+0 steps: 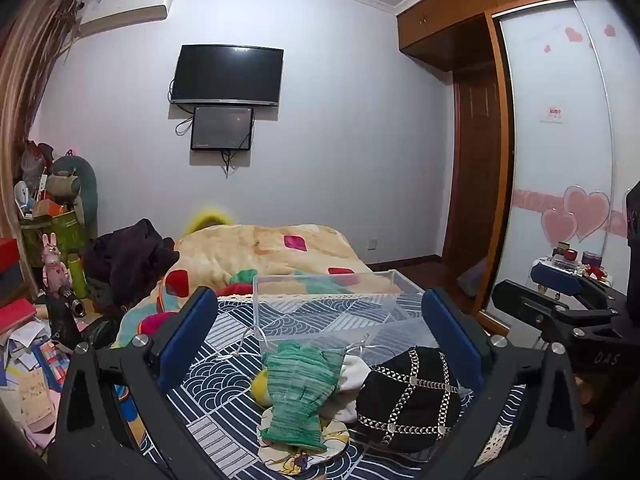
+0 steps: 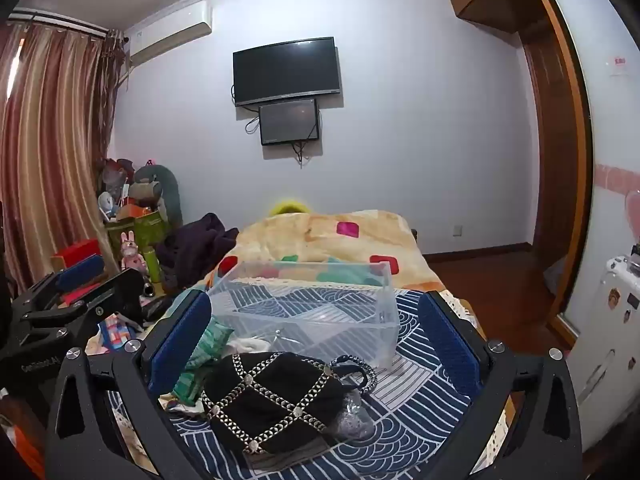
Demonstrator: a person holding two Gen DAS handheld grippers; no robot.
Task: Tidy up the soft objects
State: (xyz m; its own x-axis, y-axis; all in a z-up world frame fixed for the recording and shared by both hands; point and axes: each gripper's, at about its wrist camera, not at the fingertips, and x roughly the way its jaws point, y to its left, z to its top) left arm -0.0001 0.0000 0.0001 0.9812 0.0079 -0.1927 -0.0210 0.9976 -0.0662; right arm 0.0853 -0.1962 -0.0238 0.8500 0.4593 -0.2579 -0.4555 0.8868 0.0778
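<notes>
- Green knit, loosely woven, is what lies nearest the left claw: a green knitted piece sprawled on the bed's blue patterned cover, on top of a small heap of pale and yellow soft things.
- Just beside it, touching that heap, sits a black pouch crossed with silver chain trim, its braided cord looped at the far side.
- Behind both stands a clear plastic box, open at the top and seemingly without contents; I judge it the place the soft objects are meant to go.
- Both claws hang above the pile with their blue pads spread wide and nothing between them. The right claw frames the pouch; the left frames the knit.
- The step in hand looks like a first pick. To do it well, lower one claw straight down so the pads straddle a raised fold, then close on a bunched ridge, not a flat edge.
- Knit this loose will likely stretch and drag its neighbours, so lift slowly and watch whether the pale cloth beneath comes up too.
- Thin white string trails by the box; keep the pads away from it.
- Carry over the near wall of the box before releasing, since the light box may slide if nudged.
- Beyond, an orange quilt covers the rest of the bed.
</notes>
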